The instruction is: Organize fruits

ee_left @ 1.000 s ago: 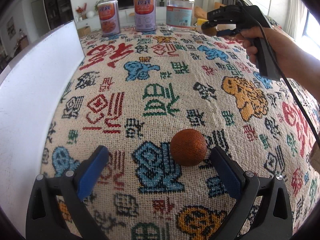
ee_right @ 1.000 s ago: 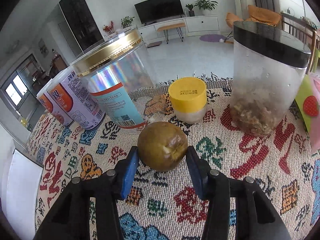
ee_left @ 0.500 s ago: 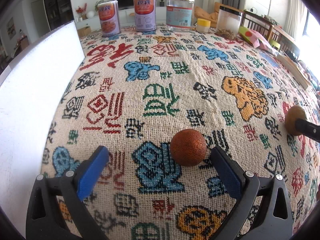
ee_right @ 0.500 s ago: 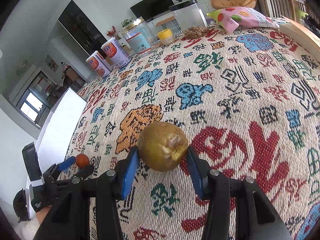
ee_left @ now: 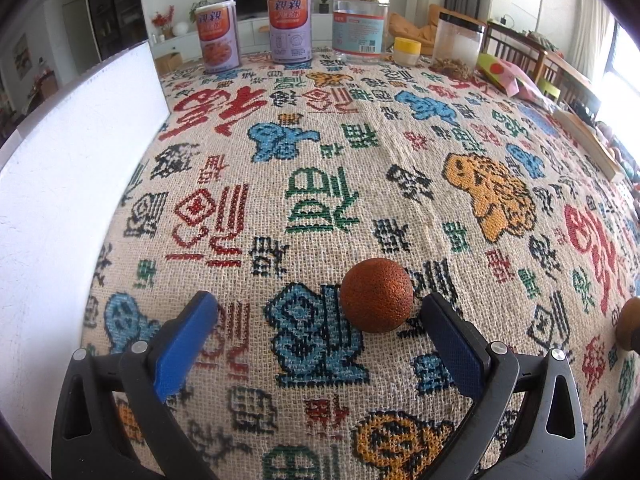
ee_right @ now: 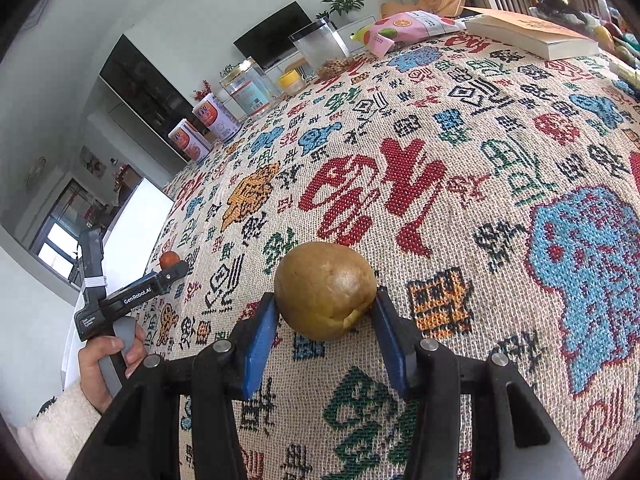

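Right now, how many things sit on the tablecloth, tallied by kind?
Fruits: 2, orange fruit and yellow-brown fruit
Printed cans: 2
Clear jars: 2
Yellow-lidded pot: 1
Snack bag: 1
Book: 1
Total: 9

Each black gripper [ee_right: 326, 330] has blue pads [ee_right: 260, 340], silver screws [ee_right: 222, 346]; the bare hand [ee_right: 106, 364] wears a cream fleece sleeve [ee_right: 60, 420].

Coarse woven cloth [ee_left: 320, 184] is covering the bench; the orange fruit [ee_left: 376, 294] is looking matt, pitted; the brown fruit [ee_right: 325, 290] is looking smooth, faintly glossy.
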`<state>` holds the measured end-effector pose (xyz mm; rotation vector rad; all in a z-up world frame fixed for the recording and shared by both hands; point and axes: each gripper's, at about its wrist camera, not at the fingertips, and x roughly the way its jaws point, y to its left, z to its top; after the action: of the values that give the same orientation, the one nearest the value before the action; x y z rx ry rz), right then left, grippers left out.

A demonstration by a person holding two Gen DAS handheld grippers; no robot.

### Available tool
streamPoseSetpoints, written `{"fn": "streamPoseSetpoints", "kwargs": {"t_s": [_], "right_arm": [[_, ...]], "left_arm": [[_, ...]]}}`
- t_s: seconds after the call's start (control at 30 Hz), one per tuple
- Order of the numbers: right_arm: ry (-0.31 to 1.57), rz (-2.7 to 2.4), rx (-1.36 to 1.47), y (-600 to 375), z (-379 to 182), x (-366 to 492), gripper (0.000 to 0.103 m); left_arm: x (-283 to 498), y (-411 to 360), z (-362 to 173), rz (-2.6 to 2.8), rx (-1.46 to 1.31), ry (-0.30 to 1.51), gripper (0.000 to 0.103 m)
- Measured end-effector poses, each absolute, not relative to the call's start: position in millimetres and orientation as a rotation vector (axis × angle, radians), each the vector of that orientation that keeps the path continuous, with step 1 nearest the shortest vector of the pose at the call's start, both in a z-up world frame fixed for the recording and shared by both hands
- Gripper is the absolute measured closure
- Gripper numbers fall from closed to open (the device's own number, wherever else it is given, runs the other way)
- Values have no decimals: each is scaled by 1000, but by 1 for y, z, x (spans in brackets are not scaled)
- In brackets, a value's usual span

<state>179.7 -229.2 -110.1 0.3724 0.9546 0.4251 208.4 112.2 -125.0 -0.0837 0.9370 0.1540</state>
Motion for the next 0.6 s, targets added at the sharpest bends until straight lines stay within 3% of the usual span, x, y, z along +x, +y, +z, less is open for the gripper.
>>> {"fn": "streamPoseSetpoints", "kwargs": {"t_s": [0.2,0.3,0.37,0.43,0.53,0.6], "right_arm": [[953,387,245,-225,-104,164,52],[942,365,190,-223,-102,160,39],[940,366,189,-225,-103,162,38],[930,363,205,-229,-102,165,38],[911,378,231,-231,-101,172,38],[905,390,225,-227,-101,178,38]], "left_arm": [[199,124,-119,29,-166,906,2],[199,121,-116,-11,-150,904,5],[203,111,-114,-23,-94,909,35],[208,100,-114,-22,-36,916,43],[207,87,-113,-42,13,902,74],[203,86,-112,-48,-4,903,75]]}}
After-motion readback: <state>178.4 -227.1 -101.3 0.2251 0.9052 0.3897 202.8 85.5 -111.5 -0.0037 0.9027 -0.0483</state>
